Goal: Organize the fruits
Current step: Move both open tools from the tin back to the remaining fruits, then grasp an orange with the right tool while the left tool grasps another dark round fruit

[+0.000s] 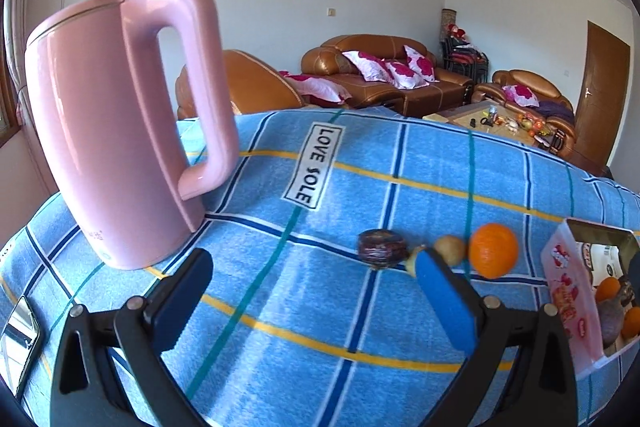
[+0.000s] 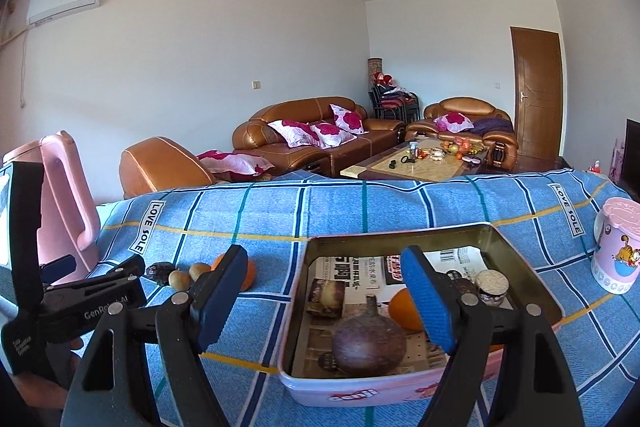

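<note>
Loose fruit lies in a row on the blue checked cloth (image 1: 320, 307): a dark purple fruit (image 1: 382, 250), two small brownish fruits (image 1: 450, 249) and an orange (image 1: 493, 255). My left gripper (image 1: 312, 263) is open and empty, low over the cloth, just short of that row. The pink-sided tin box (image 2: 400, 393), lined with newspaper, holds a round brown fruit (image 2: 368, 345), an orange (image 2: 404, 309) and a small lidded jar (image 2: 491, 287). My right gripper (image 2: 325, 257) hangs open over the box's left part with nothing between its fingers. In the right wrist view the left gripper (image 2: 96, 269) is at far left.
A tall pink kettle (image 1: 120, 131) stands on the cloth at the left, close to my left gripper. A pink cartoon mug (image 2: 616, 247) stands right of the box. A phone (image 1: 20, 335) lies at the cloth's near left edge. Brown sofas and a coffee table are beyond.
</note>
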A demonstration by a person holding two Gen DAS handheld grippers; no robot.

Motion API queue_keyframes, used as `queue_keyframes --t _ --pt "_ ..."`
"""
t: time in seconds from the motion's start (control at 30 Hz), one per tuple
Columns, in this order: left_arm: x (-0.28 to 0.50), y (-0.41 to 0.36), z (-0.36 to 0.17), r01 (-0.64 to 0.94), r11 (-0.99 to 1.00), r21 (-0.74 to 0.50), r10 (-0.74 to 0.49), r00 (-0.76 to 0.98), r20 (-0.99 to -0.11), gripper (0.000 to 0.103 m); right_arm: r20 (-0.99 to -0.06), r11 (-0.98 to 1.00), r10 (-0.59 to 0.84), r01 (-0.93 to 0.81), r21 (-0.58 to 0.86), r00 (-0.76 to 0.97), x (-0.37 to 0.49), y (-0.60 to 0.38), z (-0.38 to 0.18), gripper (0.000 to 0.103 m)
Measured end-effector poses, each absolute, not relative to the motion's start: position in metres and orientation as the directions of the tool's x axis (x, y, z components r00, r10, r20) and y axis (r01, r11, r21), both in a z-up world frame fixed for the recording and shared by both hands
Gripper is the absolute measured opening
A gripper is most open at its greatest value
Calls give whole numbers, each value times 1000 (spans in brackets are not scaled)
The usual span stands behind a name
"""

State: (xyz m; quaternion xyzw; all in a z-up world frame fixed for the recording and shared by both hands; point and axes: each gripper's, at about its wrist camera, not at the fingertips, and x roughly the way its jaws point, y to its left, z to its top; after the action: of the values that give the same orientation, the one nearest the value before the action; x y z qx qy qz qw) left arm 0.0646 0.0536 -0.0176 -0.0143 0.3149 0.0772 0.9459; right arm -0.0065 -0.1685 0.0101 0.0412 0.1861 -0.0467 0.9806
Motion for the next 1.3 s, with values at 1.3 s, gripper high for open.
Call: queue_keyframes --t 1.3 --pt "92 97 -34 -221 966 132 251 690 -679 103 -723 984 44 -155 -88 690 117 -88 -27 48"
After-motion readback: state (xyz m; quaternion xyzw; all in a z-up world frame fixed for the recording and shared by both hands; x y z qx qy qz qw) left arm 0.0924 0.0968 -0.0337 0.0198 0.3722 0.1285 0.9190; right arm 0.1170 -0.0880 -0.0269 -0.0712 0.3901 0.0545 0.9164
